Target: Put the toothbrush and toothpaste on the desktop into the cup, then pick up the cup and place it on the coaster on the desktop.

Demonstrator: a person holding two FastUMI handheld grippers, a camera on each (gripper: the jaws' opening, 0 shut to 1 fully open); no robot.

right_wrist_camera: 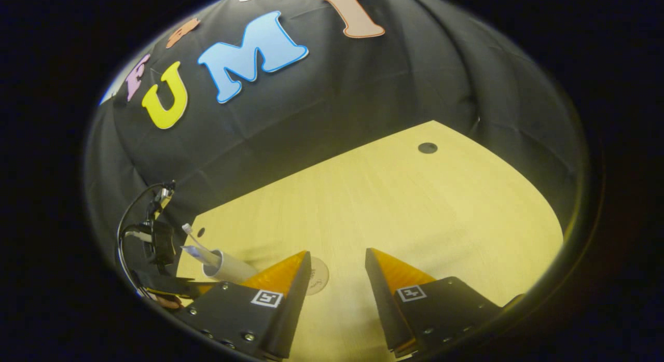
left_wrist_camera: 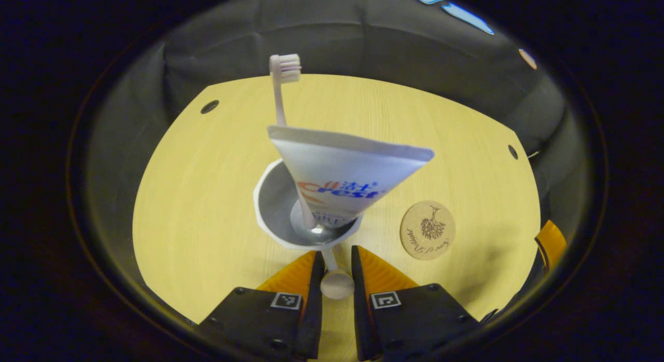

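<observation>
- Left gripper (left_wrist_camera: 337, 271): my fingers flank the cup's (left_wrist_camera: 306, 209) knobbed handle, contact unclear.
- Toothbrush (left_wrist_camera: 282, 87) and toothpaste (left_wrist_camera: 345, 178) stand in the cup, frame centre; coaster (left_wrist_camera: 427, 230) lower right.
- Right gripper (right_wrist_camera: 337, 276) gapes over the desktop (right_wrist_camera: 415, 206).

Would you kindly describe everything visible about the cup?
The cup is white with a faceted rim and a smooth grey-looking inside. It holds the toothbrush, bristles up, and the toothpaste, crimped end up. A thin handle with a round knob sits between the left hand-held gripper fingers. The coaster lies beside it, apart.
</observation>
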